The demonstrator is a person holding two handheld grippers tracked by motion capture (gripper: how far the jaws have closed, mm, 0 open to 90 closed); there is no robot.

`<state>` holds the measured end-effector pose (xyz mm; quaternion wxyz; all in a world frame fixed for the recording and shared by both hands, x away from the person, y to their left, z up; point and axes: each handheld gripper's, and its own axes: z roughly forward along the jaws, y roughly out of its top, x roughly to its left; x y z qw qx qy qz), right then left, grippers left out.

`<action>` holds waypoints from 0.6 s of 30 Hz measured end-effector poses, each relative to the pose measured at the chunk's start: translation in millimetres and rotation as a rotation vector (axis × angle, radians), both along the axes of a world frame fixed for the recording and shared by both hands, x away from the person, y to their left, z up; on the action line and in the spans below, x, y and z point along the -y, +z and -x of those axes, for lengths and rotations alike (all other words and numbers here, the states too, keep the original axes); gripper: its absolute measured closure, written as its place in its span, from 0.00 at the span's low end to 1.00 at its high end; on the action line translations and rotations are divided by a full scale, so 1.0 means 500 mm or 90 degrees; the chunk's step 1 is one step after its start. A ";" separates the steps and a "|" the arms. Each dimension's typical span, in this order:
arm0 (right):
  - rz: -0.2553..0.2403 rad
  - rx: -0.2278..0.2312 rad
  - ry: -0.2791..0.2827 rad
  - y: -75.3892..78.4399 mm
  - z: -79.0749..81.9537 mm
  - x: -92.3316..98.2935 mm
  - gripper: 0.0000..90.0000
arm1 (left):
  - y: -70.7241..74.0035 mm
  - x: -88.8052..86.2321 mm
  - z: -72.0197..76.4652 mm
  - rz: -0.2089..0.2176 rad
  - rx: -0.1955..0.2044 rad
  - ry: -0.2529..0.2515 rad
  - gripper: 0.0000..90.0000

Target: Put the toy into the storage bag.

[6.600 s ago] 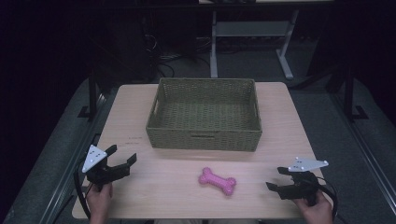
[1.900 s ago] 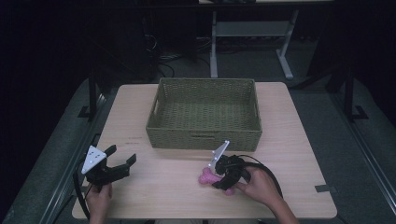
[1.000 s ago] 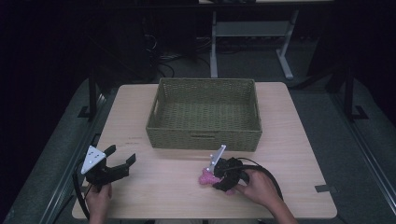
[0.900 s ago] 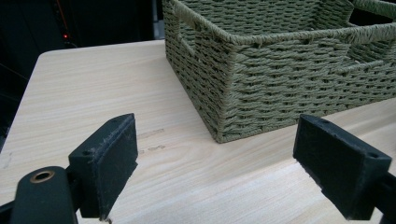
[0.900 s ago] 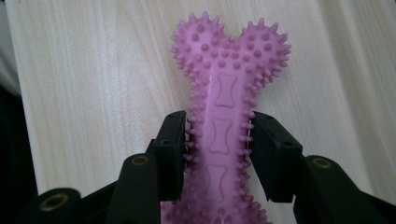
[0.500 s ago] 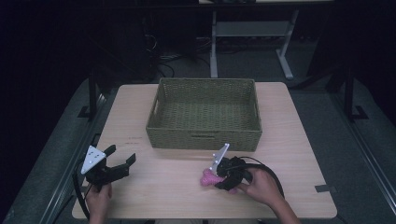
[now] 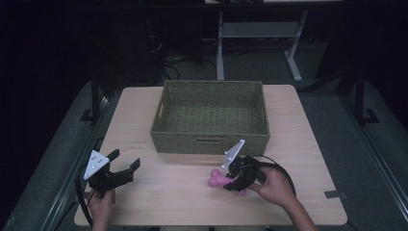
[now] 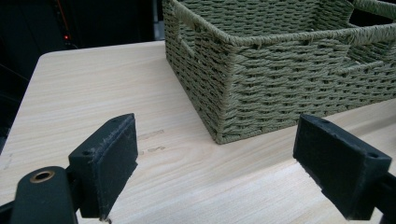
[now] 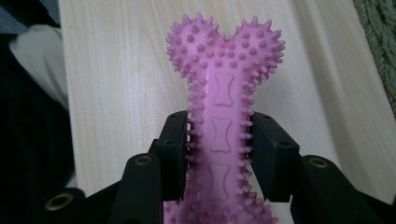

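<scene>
Right gripper (image 7: 230, 181) is clamping the pink bone toy (image 7: 217, 180) across its narrow shaft, both pads pressing on the spiked sides; in the right gripper view the toy (image 9: 223, 107) is sticking out ahead of the jaws, knobbed end forward. Jaws have just been closing onto it. The toy is sitting low over the table (image 7: 183, 202), near the front edge, just in front of the basket (image 7: 210, 139) and a little right of its middle. Whether it is touching the wood, I cannot tell.

Left gripper (image 7: 126, 166) is resting at the table's front left corner, well apart from the toy, jaws standing wide with nothing between them, facing the basket's corner (image 8: 261, 84).
</scene>
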<state>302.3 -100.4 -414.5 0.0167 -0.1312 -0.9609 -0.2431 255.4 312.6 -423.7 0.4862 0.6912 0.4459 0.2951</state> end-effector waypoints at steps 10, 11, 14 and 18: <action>-0.011 0.006 -0.002 0.031 -0.013 0.018 0.65 | 0.000 0.001 -0.001 0.000 -0.001 0.001 0.15; -0.011 0.008 -0.002 0.035 -0.015 0.020 0.65 | 0.000 0.001 -0.001 0.000 -0.001 0.001 0.15; -0.026 0.007 0.001 0.050 -0.024 0.027 0.65 | -0.001 0.003 -0.001 -0.001 -0.002 0.002 0.15; -0.025 0.007 -0.001 0.060 -0.030 0.033 0.65 | -0.001 0.005 -0.002 -0.006 -0.002 0.004 0.15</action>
